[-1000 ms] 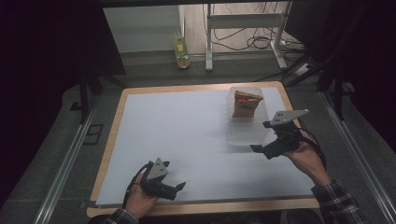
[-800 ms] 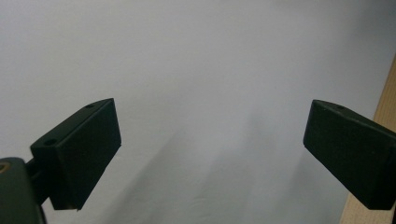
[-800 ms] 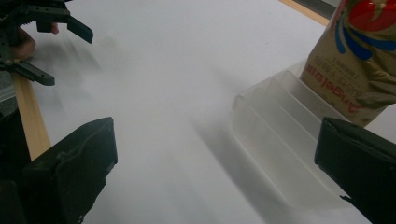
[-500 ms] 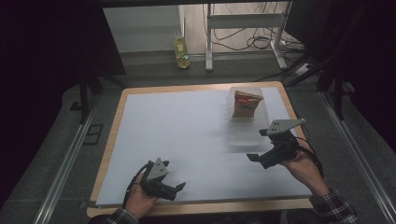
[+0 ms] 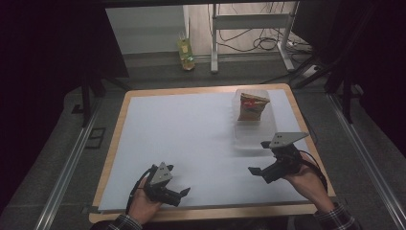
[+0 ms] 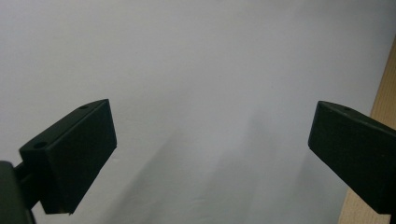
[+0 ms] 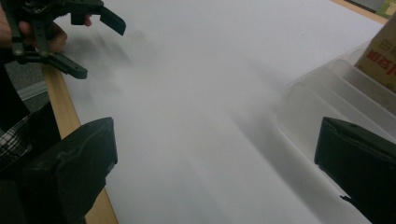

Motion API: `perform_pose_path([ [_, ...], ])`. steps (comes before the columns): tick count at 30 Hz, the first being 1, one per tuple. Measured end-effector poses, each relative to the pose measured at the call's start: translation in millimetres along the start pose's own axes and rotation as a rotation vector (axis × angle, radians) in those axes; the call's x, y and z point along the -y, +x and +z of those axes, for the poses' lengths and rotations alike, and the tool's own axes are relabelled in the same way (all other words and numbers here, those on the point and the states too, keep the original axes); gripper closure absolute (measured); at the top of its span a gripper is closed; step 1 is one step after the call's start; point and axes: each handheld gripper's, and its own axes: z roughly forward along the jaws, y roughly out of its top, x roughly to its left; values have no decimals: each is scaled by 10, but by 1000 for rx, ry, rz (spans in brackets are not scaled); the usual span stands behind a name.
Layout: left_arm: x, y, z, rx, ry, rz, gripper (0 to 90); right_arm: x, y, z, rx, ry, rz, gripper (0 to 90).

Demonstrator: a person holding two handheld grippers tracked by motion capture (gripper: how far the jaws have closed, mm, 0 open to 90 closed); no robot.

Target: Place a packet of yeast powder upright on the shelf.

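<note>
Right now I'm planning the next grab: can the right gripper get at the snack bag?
Probably yes: the right gripper is open, and bare mat lies between it and the snack bag in its clear tray.

the right gripper (image 5: 262, 168), black with a grey three-cornered plate, has drawn back from beside the clear plastic tray (image 5: 249, 140) toward the table's near edge, and now sits lower, turned leftward, its jaws apart over the white sheet (image 5: 191, 134).

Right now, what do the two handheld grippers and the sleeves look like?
Both grippers, left and right, are black, with two blocky black jaws each and a grey three-cornered plate on top. A black cable trails from the right one. The person's sleeves are dark plaid.
</note>
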Motion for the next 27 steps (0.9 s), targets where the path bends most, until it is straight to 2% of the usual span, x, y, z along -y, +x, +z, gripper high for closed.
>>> perform_pose_path([
  [14,1,-7,6,2,5,7,12,180,98,140,-20,-12,13,0],
  [27,3,-6,7,5,10,11,12,339,193,362,-30,4,14,0],
])
